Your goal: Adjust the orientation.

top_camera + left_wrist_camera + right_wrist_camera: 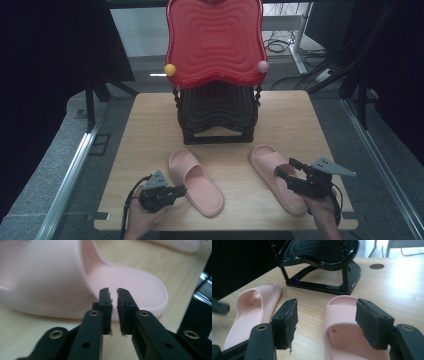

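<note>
**Two pink slides, two grippers beside them**

The left gripper [113,293] has its black jaws parted by only a narrow slit, the frayed rubber pads facing each other with nothing between them. Their tips point at the side wall of the left slipper [75,285], a soft, matte pink slide with a broad smooth strap and a finely ribbed footbed; whether the tips touch it cannot be told. In the high view this gripper [181,190] sits at the slipper's [196,182] outer side, near the table's front edge.

The right gripper [327,322] stands wide open, its dark padded jaws straddling the strap of the right slipper [344,327] without pressing on it. Seen from above, that gripper [286,168] hangs over the middle of the right slipper [272,172], which lies angled toward the front right corner.

Both slippers lie sole-down on the pale wooden table [150,130], well apart from each other. Behind them, mid-table, stands a black shoe rack [217,117] of glossy, wave-ribbed plastic, topped by a red rippled tray [215,40] with a yellow knob [170,69] and a pink knob [262,66] at its corners.
</note>
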A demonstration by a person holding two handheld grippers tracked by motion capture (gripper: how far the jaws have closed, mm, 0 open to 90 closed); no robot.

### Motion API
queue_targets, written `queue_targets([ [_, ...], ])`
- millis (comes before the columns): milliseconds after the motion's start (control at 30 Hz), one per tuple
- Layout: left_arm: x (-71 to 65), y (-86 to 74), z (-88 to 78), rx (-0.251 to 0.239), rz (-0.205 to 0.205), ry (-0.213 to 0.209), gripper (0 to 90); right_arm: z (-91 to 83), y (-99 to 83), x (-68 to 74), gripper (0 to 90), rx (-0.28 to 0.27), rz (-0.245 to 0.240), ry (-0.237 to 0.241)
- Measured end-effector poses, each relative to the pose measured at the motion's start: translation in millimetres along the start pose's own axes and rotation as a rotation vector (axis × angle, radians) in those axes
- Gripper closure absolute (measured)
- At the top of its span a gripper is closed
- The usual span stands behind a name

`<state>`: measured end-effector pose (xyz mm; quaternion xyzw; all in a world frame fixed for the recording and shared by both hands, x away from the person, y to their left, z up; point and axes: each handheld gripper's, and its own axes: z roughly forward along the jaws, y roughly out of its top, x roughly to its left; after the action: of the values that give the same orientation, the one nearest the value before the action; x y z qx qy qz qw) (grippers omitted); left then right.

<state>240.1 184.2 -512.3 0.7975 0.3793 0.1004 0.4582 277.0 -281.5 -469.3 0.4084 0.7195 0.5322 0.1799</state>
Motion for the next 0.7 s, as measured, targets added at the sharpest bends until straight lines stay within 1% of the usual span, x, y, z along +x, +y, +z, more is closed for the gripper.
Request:
queue_targets([
  [33, 2.4, 5.2, -4.5, -0.024, -0.001, 0.019, 71.3, 1.0, 0.1, 2.7, 34.4, 0.003, -0.012, 0.01],
  [67, 6.4, 14.3, -10.2, -0.054, -0.003, 0.054, 59.2, 3.3, -0.1, 7.4, 34.5, 0.003, -0.027, 0.016],
  [100, 8.7, 18.9, -12.3, -0.074, -0.006, 0.071, 53.4, 4.5, -0.2, 9.8, 34.5, 0.007, -0.038, 0.017],
  [133, 8.7, 18.9, -12.3, -0.074, -0.006, 0.071, 48.6, 5.9, -0.2, 12.2, 34.6, 0.011, -0.041, 0.024],
  [167, 15.5, 26.3, -14.0, -0.1, -0.031, 0.092, 43.8, 7.6, -0.4, 14.4, 34.9, 0.015, -0.041, 0.034],
  [200, 19.2, 29.6, -13.9, -0.111, -0.051, 0.099, 40.0, 9.2, -0.4, 16.7, 35.2, 0.023, -0.046, 0.045],
  [233, 19.2, 29.6, -13.9, -0.111, -0.051, 0.099, 37.3, 10.8, -0.5, 18.8, 35.8, 0.032, -0.056, 0.052],
  [300, 27.1, 35.2, -13.0, -0.139, -0.077, 0.108, 35.9, 12.3, -0.5, 21.0, 36.3, 0.039, -0.062, 0.059],
  [400, 35.0, 38.0, -10.8, -0.146, -0.098, 0.121, 33.7, 16.1, -0.7, 26.0, 37.1, 0.05, -0.067, 0.079],
  [567, 39.5, 32.9, -13.5, -0.163, -0.122, 0.136, 31.8, 20.7, -1.9, 30.2, 37.3, 0.068, -0.075, 0.092],
  [600, 40.0, 31.5, -14.4, -0.168, -0.126, 0.14, 30.6, 24.9, -2.8, 34.1, 37.6, 0.078, -0.075, 0.096],
  [633, 40.4, 31.0, -15.0, -0.17, -0.129, 0.142, 30.6, 24.9, -2.8, 34.1, 37.6, 0.078, -0.075, 0.096],
  [700, 41.6, 30.2, -15.7, -0.174, -0.131, 0.143, 29.8, 30.1, -3.3, 39.3, 38.8, 0.087, -0.078, 0.1],
])
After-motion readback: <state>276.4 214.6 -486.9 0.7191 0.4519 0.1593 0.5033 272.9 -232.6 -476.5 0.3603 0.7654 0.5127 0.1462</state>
